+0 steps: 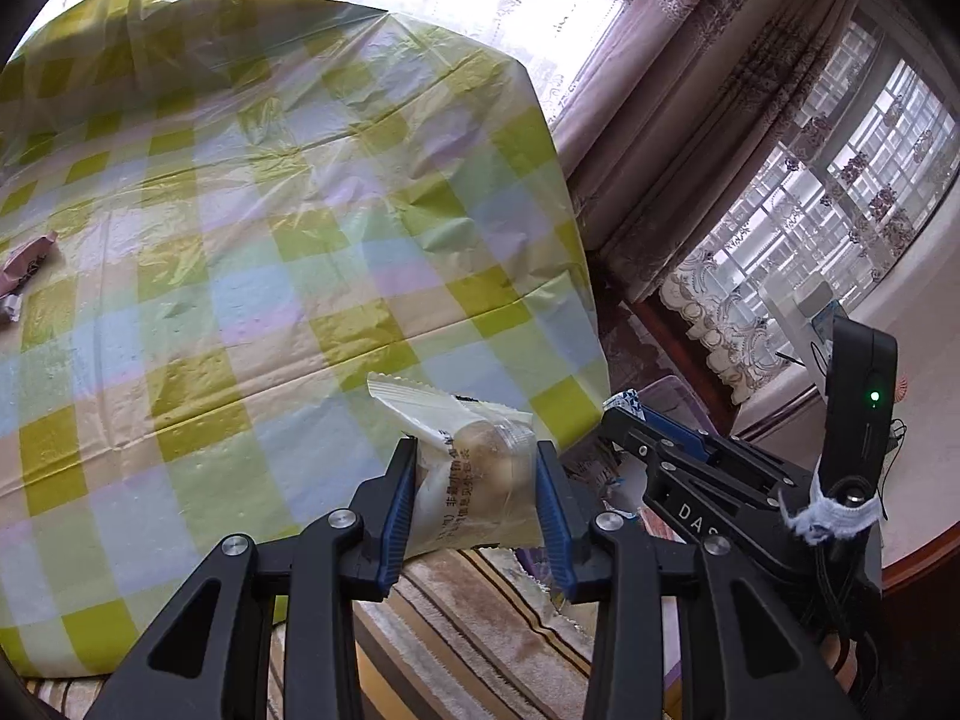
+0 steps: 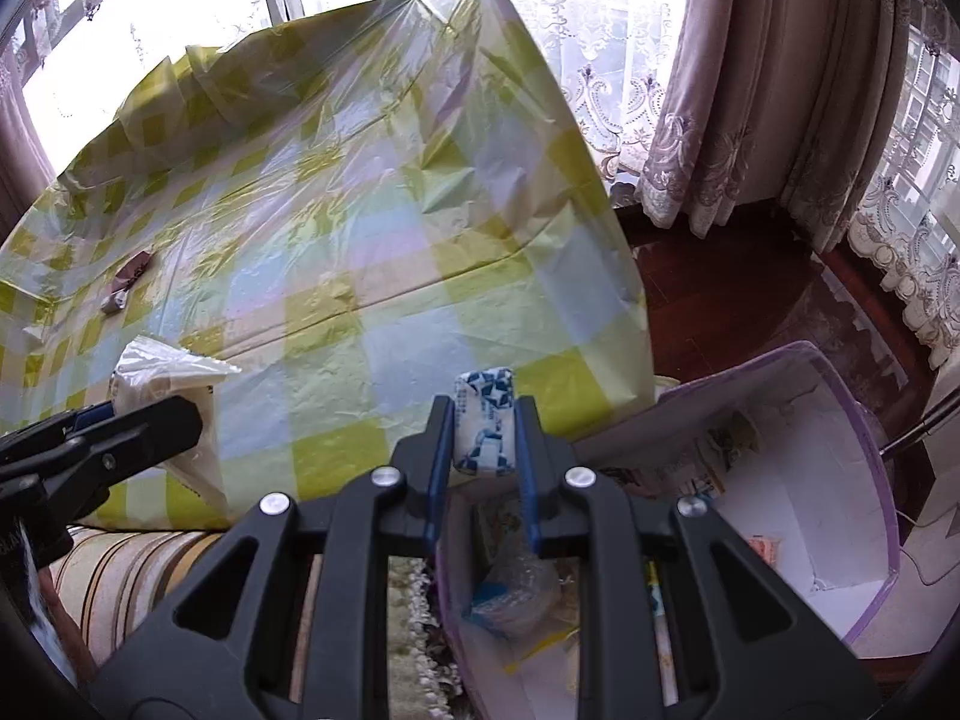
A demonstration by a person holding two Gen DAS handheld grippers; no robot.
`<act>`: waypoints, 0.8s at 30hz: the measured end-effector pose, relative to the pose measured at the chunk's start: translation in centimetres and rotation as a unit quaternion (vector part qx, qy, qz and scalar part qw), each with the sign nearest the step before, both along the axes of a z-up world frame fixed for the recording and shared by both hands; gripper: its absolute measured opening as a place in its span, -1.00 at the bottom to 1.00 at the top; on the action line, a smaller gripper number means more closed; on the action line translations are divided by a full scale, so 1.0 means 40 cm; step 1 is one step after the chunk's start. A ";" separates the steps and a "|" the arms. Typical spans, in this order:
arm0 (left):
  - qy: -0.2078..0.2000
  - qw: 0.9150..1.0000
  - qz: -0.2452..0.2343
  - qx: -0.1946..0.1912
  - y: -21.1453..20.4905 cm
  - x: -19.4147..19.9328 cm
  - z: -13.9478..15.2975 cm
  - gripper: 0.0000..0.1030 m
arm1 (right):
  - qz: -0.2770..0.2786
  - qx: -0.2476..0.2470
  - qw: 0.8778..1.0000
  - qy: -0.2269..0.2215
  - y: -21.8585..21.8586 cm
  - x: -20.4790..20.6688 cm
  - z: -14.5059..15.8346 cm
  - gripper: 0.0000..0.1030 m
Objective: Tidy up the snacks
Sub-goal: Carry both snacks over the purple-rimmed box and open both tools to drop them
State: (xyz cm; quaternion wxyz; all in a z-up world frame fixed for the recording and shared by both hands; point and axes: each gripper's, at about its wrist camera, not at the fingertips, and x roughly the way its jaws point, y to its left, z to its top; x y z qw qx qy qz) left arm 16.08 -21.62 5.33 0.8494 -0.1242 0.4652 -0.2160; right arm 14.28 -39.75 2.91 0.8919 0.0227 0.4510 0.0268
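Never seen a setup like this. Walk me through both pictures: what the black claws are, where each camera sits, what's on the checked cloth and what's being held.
The black claws are two hand-held grippers, one in each of a person's hands; there is no robot arm. Each carries a wide-angle camera that looks along its own fingers, so the edges bend.

The left wrist view shows the left gripper clamped on a clear-wrapped pastry, with the other gripper off to the side. The right wrist view shows the right gripper shut on a small blue-and-white packet.

Both are at the near edge of a table under a green checked cloth. Two small wrapped snacks lie far over on it. Beside the table, below the right gripper, stands a clear storage bin with packets already inside.
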 end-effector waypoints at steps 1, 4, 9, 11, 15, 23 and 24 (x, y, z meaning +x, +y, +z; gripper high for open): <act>0.003 1.000 -0.012 -0.003 -0.018 0.000 0.000 -0.25 | -0.008 -0.004 1.000 0.001 -0.020 0.000 -0.001 -0.55; 0.017 0.999 -0.043 -0.018 -0.067 0.003 -0.009 -0.25 | -0.031 -0.012 0.999 0.003 -0.077 -0.003 -0.005 -0.55; 0.028 0.997 -0.076 -0.019 -0.129 -0.003 -0.020 -0.25 | -0.059 -0.019 0.998 0.002 -0.136 -0.004 -0.006 -0.55; 0.029 0.996 -0.087 -0.018 -0.150 -0.007 -0.022 -0.25 | -0.068 -0.023 0.997 0.001 -0.150 -0.005 -0.008 -0.55; 0.034 0.993 -0.108 -0.018 -0.183 -0.014 -0.027 -0.24 | -0.083 -0.027 0.996 0.000 -0.176 -0.011 -0.006 -0.54; 0.060 0.990 -0.121 -0.037 -0.199 -0.012 -0.043 -0.02 | -0.103 -0.029 0.994 0.003 -0.206 -0.007 -0.009 0.12; 0.060 0.991 -0.118 -0.036 -0.194 -0.010 -0.043 -0.02 | -0.102 -0.028 0.994 -0.001 -0.206 -0.008 -0.007 0.20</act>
